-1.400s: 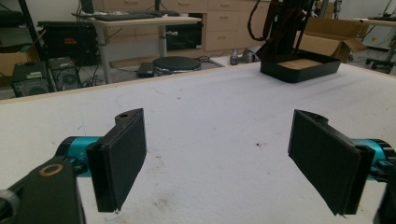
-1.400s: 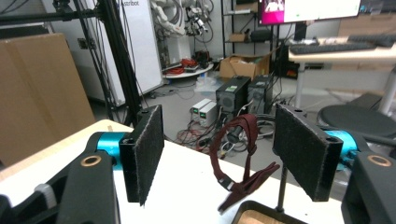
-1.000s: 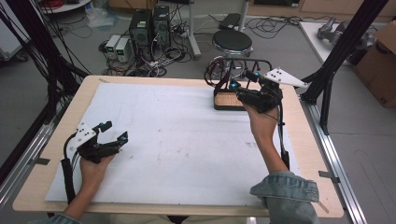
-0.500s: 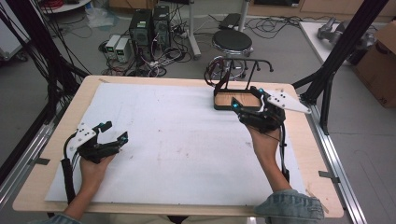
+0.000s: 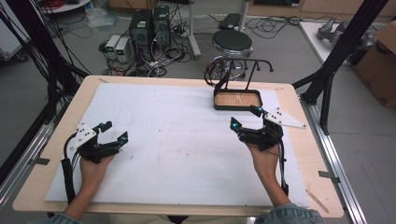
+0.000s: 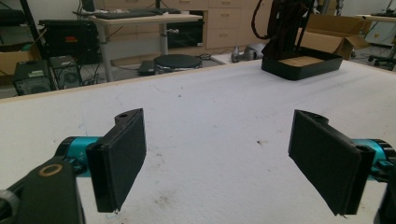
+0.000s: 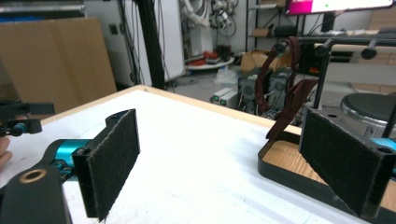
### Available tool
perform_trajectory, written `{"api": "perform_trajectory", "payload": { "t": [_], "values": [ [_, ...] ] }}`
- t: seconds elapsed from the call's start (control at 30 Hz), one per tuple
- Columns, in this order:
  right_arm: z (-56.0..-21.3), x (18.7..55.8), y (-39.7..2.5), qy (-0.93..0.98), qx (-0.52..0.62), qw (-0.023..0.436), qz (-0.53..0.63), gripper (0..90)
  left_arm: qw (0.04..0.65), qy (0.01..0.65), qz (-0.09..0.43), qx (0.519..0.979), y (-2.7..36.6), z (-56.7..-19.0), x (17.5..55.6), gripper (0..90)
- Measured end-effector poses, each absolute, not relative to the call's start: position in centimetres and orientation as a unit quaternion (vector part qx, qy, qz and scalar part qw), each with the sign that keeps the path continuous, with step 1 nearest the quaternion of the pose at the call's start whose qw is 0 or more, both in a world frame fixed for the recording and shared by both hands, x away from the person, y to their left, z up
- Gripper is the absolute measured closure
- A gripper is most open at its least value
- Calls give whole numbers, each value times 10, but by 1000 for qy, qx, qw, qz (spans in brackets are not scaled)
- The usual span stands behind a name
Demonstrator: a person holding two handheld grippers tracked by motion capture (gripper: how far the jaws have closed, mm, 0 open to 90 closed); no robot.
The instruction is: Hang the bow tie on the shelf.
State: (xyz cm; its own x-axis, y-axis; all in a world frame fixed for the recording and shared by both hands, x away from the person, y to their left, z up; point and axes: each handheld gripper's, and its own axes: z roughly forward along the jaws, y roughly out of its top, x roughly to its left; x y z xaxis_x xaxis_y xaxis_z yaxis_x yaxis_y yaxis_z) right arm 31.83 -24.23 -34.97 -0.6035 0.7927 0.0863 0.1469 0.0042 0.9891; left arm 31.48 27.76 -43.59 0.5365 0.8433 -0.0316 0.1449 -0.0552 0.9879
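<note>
A black tray with a wooden floor [image 5: 236, 99] stands at the table's far right, with a black rack [image 5: 252, 65] rising from it and a dark red strap [image 5: 218, 77] draped over the rack's left end. My right gripper [image 5: 244, 117] is open just in front of the tray, apart from it, nothing between its jaws. In the right gripper view the tray [image 7: 299, 163] and strap [image 7: 285, 100] sit ahead on the right. My left gripper [image 5: 114, 131] rests open at the near left, empty. In the left gripper view the tray [image 6: 299, 65] lies far off.
A white sheet [image 5: 177, 135] covers most of the wooden table [image 5: 308, 154]. Behind the far edge stand a round stool [image 5: 232, 42] and computer boxes with cables [image 5: 149, 32]. Black frame posts [image 5: 341, 46] rise at the right, and a cardboard box [image 5: 380, 60] sits beyond them.
My right gripper has drawn back from the tray toward the near side of the table and now stands open and apart from it. The left gripper has stayed put.
</note>
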Motion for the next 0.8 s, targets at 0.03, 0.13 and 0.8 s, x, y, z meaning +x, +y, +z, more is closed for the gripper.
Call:
{"api": "perform_trajectory", "payload": {
  "t": [0.03,0.13,0.8],
  "values": [
    [-352,316,-242,654,359,270,608,119,577,374,303,660,278,-436,315,195],
    [-362,313,-242,660,358,268,604,119,576,374,303,660,278,-436,315,195],
    [-428,286,-246,670,379,295,566,119,575,375,303,661,277,-436,315,195]
  ]
}}
